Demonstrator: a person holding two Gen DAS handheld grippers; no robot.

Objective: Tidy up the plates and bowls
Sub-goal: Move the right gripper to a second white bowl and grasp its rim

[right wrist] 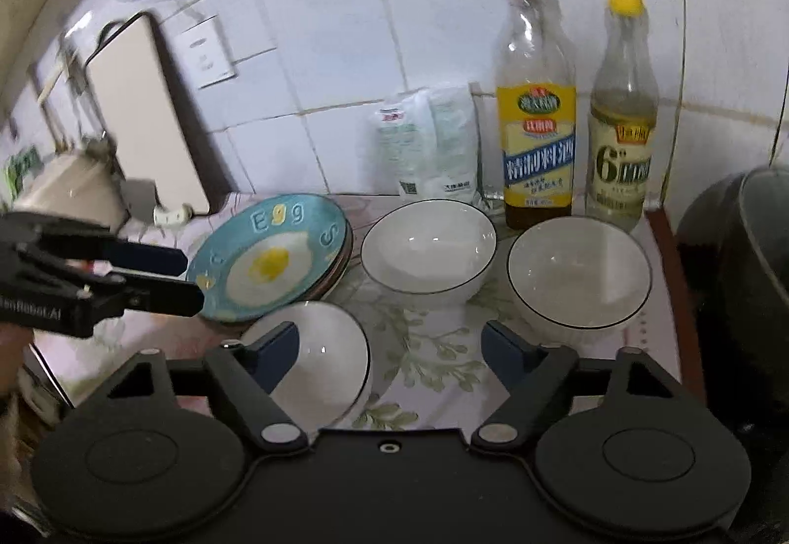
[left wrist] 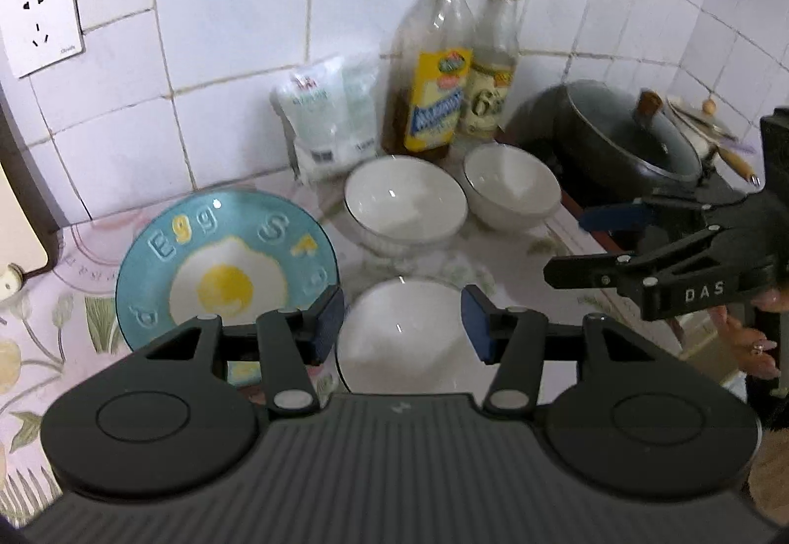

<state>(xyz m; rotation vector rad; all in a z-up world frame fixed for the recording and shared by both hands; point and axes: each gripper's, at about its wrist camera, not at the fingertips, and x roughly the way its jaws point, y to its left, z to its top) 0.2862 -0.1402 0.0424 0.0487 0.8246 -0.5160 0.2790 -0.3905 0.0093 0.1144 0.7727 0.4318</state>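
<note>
A blue egg-print plate point(left wrist: 222, 263) point(right wrist: 276, 258) sits on top of a stack of plates at the left of the counter. Three white bowls stand near it: a near bowl point(left wrist: 404, 337) point(right wrist: 320, 356), a middle bowl point(left wrist: 404, 199) point(right wrist: 426, 245) and a right bowl point(left wrist: 510, 184) point(right wrist: 577, 272). My left gripper point(left wrist: 402, 327) is open and empty, held over the near bowl. It also shows in the right wrist view point(right wrist: 190, 282), its fingers by the plate's near edge. My right gripper point(right wrist: 389, 349) is open and empty above the counter, between the near bowl and the right bowl; it also shows in the left wrist view point(left wrist: 567, 243).
Two bottles point(right wrist: 537, 110) point(right wrist: 624, 120) and a white bag point(right wrist: 429, 144) stand against the tiled wall behind the bowls. A dark pot with a lid point(left wrist: 621, 134) is at the right. A wall socket point(left wrist: 39, 21) and an appliance point(right wrist: 143, 115) are at the left.
</note>
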